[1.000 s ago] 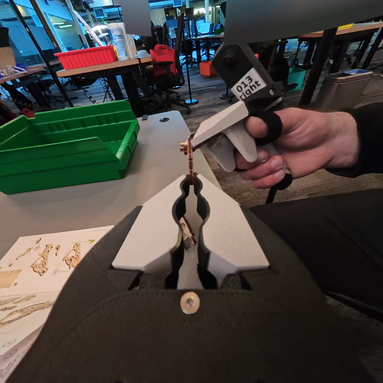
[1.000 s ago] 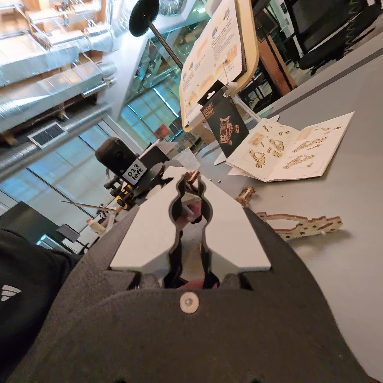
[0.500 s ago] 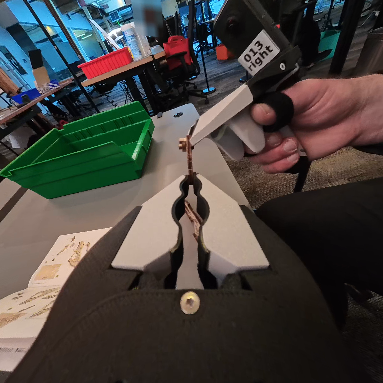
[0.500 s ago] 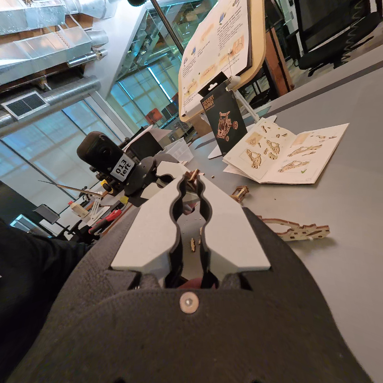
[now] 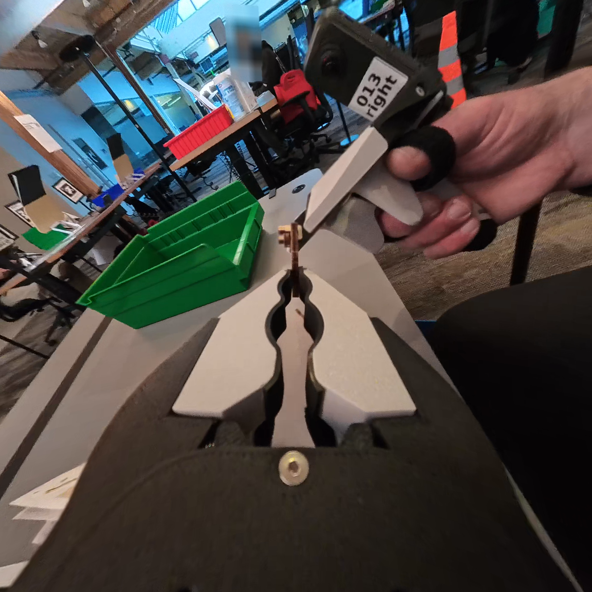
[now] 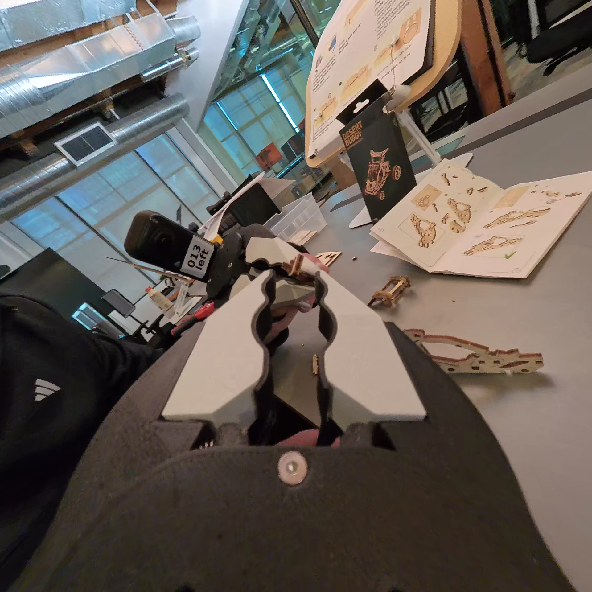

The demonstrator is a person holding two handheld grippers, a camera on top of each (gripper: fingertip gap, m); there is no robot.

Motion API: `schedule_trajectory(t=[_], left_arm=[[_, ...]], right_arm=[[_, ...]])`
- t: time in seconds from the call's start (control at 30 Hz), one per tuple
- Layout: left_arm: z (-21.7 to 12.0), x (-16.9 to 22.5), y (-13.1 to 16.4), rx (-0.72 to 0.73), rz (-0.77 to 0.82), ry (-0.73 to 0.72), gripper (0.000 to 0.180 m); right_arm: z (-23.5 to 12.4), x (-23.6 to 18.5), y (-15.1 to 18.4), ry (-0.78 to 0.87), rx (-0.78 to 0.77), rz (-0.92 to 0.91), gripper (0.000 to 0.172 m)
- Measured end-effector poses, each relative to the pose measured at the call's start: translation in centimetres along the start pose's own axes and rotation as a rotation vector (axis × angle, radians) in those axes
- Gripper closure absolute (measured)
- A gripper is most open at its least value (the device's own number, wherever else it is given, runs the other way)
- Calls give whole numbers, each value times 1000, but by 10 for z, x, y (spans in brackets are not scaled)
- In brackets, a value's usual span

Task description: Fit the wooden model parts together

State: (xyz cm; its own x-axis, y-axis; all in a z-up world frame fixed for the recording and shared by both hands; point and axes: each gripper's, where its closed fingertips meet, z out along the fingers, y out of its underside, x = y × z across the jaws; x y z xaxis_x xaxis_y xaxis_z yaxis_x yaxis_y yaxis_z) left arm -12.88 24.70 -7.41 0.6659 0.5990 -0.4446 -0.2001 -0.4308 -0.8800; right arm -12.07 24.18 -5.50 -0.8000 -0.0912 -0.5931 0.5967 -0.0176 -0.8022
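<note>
Since the earlier frame the right gripper (image 6: 293,282) has spread its jaws wide and let go; they now stand open, empty, just beside the wooden part (image 5: 293,253). The left gripper (image 5: 294,275) pinches that thin part upright, a small peg piece (image 5: 285,234) seated at its top, near the table's (image 5: 352,272) front edge. Fitting looks just done; next, probably fetch the flat frame piece (image 6: 474,355) lying mid-table.
</note>
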Motion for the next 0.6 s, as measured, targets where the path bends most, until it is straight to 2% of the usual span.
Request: schedule_trajectory(t=[0.13,0.27,0.3,0.33,0.37,0.53,0.6], left_arm=[[6,10,5,-55,114,-13,180],[5,6,3,-55,141,-51,179],[3,2,1,-48,165,-87,180],[2,0,0,-50,188,-111,180],[1,-1,-1,-48,198,-122,180],[0,-4,-2,-85,329,-201,180],[0,-2,-4,-92,374,-221,180]], right_arm=[[-2,-3,-1,-5,4,-8,171],[-3,-3,-1,16,7,-51,169],[-6,-3,-5,29,25,-65,161],[-9,-3,-8,34,43,-61,145],[-10,-3,-8,27,38,-50,141],[-4,-10,5,37,-35,-134,149],[-2,-11,2,56,-18,-173,163]])
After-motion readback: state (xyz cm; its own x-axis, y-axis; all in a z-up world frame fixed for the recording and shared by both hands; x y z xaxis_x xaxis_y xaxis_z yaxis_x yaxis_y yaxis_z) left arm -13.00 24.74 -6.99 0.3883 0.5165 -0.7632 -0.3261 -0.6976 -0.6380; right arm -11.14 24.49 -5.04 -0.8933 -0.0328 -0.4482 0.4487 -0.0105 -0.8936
